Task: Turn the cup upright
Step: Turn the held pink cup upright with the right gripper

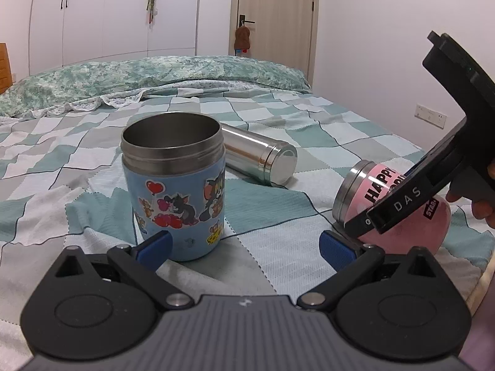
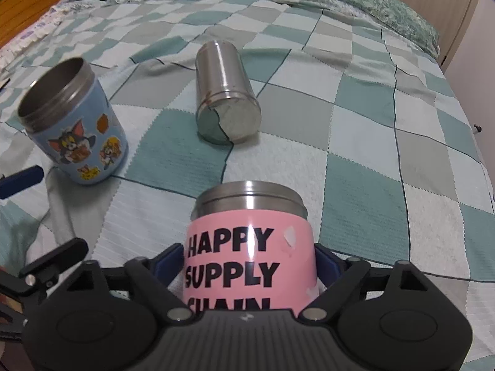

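Right wrist view: pink cup (image 2: pixel 250 247), steel-rimmed, lying tilted on the checked bedspread (image 2: pixel 371 130), clamped between the right gripper (image 2: pixel 249 266) fingers at mid-body. Judged rigid and light; the glossy label looks slippery, so hold the sleeve below the rim. Steel flask (image 2: pixel 225 92) lies on its side ahead of the fingertips. Blue cartoon cup (image 1: pixel 174 185) stands upright, just ahead of the left gripper (image 1: pixel 246 245), whose fingers are spread wide and hold nothing.
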Motion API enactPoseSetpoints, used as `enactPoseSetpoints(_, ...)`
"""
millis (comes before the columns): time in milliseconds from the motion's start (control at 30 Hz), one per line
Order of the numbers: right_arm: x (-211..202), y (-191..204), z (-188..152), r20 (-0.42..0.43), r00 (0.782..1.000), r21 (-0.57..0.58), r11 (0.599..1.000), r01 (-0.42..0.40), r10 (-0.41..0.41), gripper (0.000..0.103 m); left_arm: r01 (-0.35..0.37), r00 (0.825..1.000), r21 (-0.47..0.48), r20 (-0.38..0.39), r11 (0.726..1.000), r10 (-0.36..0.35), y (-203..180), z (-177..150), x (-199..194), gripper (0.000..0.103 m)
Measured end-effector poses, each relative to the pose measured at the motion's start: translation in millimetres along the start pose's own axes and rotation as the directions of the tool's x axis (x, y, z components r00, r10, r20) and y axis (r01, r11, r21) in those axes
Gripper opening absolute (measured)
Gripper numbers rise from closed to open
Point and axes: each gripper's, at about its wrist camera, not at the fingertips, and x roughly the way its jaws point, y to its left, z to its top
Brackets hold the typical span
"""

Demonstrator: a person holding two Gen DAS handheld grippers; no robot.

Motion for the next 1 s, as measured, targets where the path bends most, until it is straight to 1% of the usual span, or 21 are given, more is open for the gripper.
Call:
enactPoseSetpoints(133, -1.3, -3.4, -0.7, 0.010, 1.000, 0.008, 1.000, -0.012, 0.012, 0.083, 0.000, 1.000, 0.000, 0.004, 1.000, 0.000, -0.6, 0.9, 0.4, 0.103)
enactPoseSetpoints(333, -6.8, -3.8, -7.9, 0.058, 0.998, 0.002, 1.000, -0.020, 0.020, 0.083, 0.001, 1.000, -0.001, 0.005, 1.000, -0.001, -0.5, 1.2, -0.5, 0.103)
enactPoseSetpoints(467, -16.4, -9.0, -17.8, 0.121, 0.992, 0.022, 0.999, -0.042, 0.039, 0.083, 0.005, 1.000, -0.009, 0.011, 1.000, -0.004, -2.4, 1.2, -2.8, 0.103)
enactPoseSetpoints(567, -31.3, -17.1, -31.4, 0.204, 0.976, 0.037, 0.996, -0.080, 0.071, 0.083, 0.016, 1.000, -0.015, 0.019, 1.000, -0.016, -6.1, 0.8, -6.1, 0.103)
enactPoseSetpoints(633, -42.3, -21.2, -41.4, 0.276, 0.959, 0.030, 0.997, -0.077, 0.066, 0.083, 0.023, 0.999, -0.009, 0.024, 1.000, -0.023, -11.2, 2.3, -7.7, 0.103)
enactPoseSetpoints(700, -53.4, -26.9, -51.8, 0.350, 0.935, 0.037, 0.997, -0.070, 0.053, 0.083, 0.029, 0.999, -0.009, 0.031, 1.000, -0.028, -16.2, 4.8, -8.6, 0.103)
enactPoseSetpoints(767, -62.3, -35.1, -58.1, 0.408, 0.912, 0.056, 0.995, -0.081, 0.051, 0.083, 0.036, 0.999, -0.016, 0.038, 0.999, -0.035, -20.5, 7.3, -9.2, 0.103)
enactPoseSetpoints(900, -76.8, -53.5, -69.8, 0.545, 0.838, 0.094, 0.994, -0.053, -0.007, 0.083, 0.047, 0.998, -0.024, 0.053, 0.999, -0.046, -30.9, 12.2, -8.3, 0.103)
enactPoseSetpoints(1000, -75.0, -72.8, -73.2, 0.609, 0.791, 0.132, 0.991, -0.033, -0.055, 0.083, 0.048, 0.997, -0.025, 0.060, 0.999, -0.047, -38.7, 15.3, -5.7, 0.103)
